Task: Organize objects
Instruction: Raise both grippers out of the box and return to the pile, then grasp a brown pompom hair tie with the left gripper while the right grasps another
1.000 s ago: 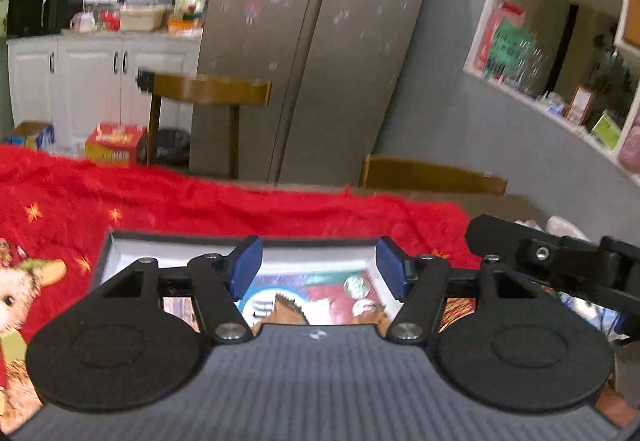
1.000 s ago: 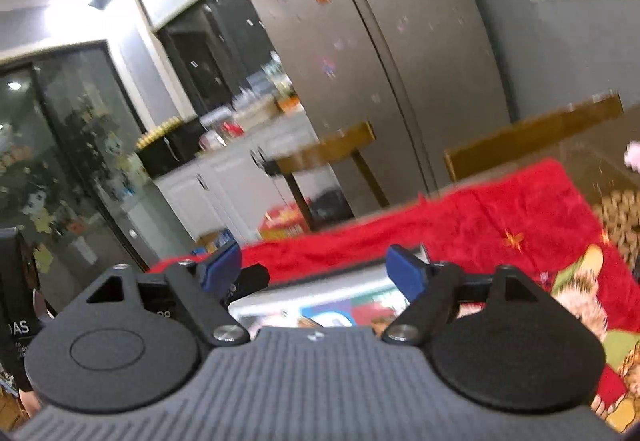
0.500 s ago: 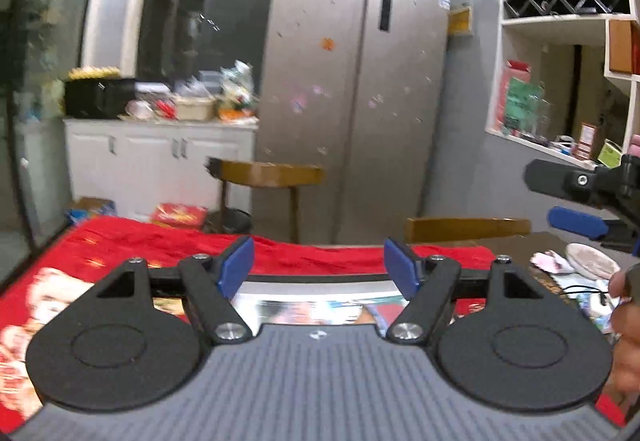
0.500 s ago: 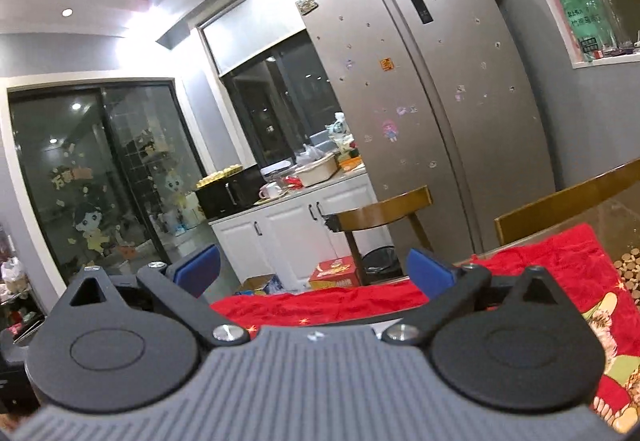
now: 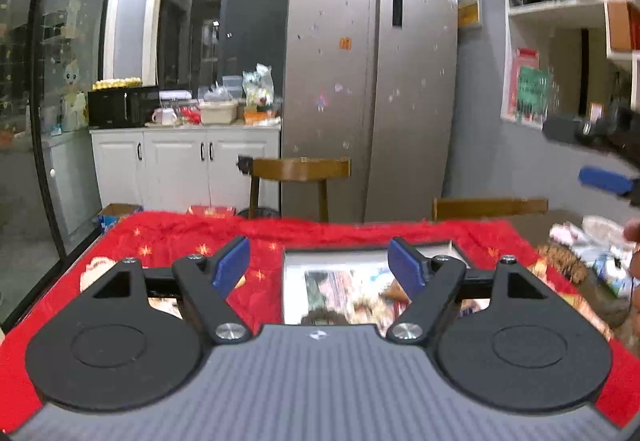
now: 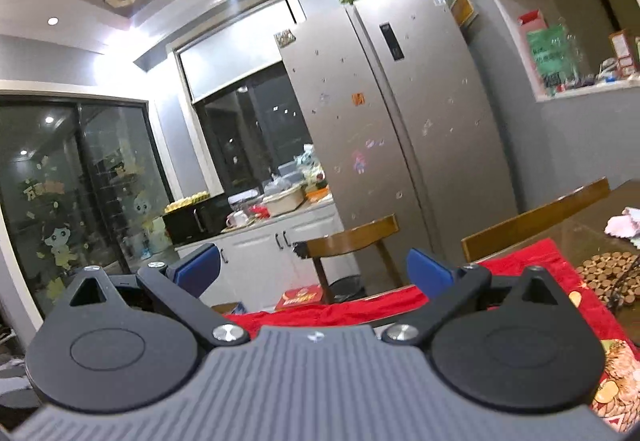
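Grippers, two of them, hang above the red tablecloth (image 5: 168, 237) with nothing between their blue pads. Left gripper (image 5: 320, 265) holds its fingers wide apart over the cloth; one picture box (image 5: 376, 273), black-rimmed, lies on the cloth just beyond it, its near half hidden. Right gripper (image 6: 314, 271), fingers likewise apart, points higher, toward two wooden chairs behind the cloth; the box there is hidden.
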